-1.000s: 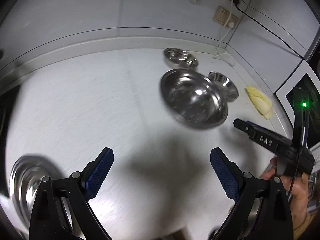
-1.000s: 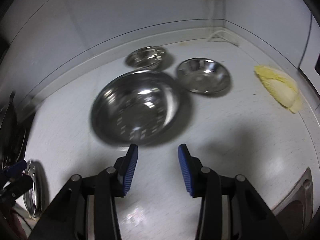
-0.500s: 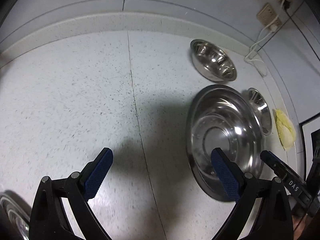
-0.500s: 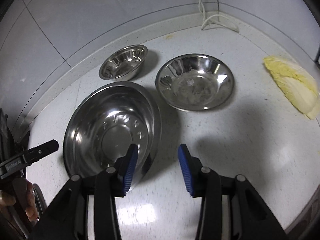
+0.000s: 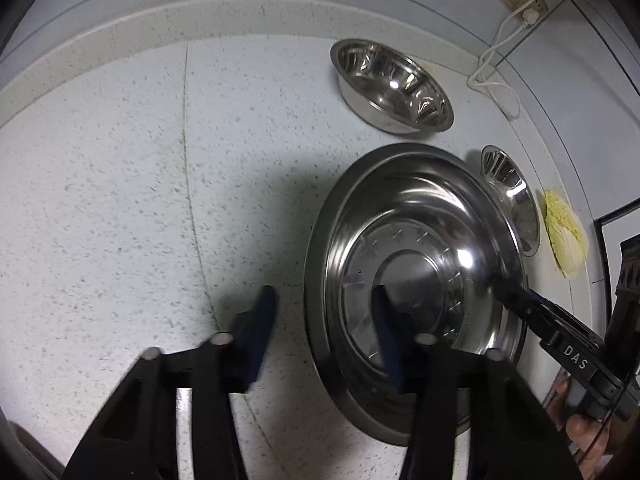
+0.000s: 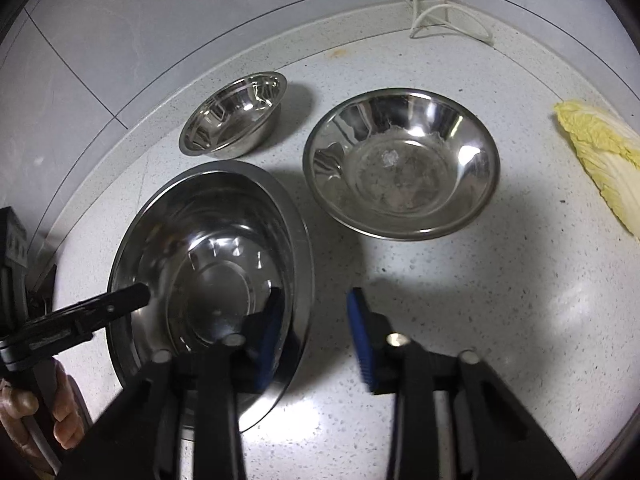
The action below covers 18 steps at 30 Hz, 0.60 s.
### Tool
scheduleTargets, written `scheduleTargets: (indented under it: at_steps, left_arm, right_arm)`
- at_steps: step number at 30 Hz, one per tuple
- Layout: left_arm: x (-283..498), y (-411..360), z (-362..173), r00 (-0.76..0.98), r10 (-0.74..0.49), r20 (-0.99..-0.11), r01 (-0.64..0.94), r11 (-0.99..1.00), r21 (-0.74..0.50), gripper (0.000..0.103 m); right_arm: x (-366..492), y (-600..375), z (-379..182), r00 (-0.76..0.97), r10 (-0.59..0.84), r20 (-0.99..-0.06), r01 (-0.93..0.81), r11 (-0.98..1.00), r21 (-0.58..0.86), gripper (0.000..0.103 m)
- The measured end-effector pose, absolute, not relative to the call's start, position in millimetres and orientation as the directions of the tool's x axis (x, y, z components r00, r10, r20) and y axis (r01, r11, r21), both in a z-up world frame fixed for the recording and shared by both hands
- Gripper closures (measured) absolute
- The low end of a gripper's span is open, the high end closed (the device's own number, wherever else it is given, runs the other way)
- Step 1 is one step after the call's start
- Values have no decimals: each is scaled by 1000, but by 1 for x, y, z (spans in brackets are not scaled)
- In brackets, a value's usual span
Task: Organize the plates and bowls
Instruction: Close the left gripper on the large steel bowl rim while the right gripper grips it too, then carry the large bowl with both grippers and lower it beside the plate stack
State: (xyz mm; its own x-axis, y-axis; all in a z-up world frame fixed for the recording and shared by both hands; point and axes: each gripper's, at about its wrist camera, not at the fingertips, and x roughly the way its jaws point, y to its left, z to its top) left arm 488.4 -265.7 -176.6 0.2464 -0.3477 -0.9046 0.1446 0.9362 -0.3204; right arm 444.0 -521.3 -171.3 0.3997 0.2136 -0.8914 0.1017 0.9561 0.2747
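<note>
Both grippers (image 5: 324,312) (image 6: 316,328) point steeply down, closing.

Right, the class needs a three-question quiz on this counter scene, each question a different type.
1. How many steel dishes stand on the counter?
2. True or false: the cabbage leaf lies outside every dish.
3. Which dish's rim lies between the fingers of both the left tool and the right tool?
Key: 1 three: large basin, medium bowl, small bowl. 2 true. 3 large basin; both tools' jaws have just been closing, rim between, not yet pinched.
</note>
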Motion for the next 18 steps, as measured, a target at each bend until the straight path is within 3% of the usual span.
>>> scheduleTargets:
  at_steps: [2,3,5,10,18]
  left_arm:
    - [491,-267,-181,238,-353,-905,135,935,-329,91]
    - [491,-267,-182,237,-360,-903,133,932,-336,94]
    - [492,-266,-183,238,-373,-897,116,928,-355,95]
    - [486,-259,-177,254,-377,-890,75,926,-371,95]
    - [436,-231,-101,391,-410,-824,62,905,-421,96]
  right_arm:
    - [445,-522,-171,404,229,-886,91,953,289,85]
    - [446,-521,-171,405,234,-884,85,953,291,88]
    - [448,-519,-170,405,240,-882,70,954,291,92]
    - [443,-516,-164,421,247,-873,57,953,297,93]
    - [399,-501,-86,540,274,-796,-25,951,310,93]
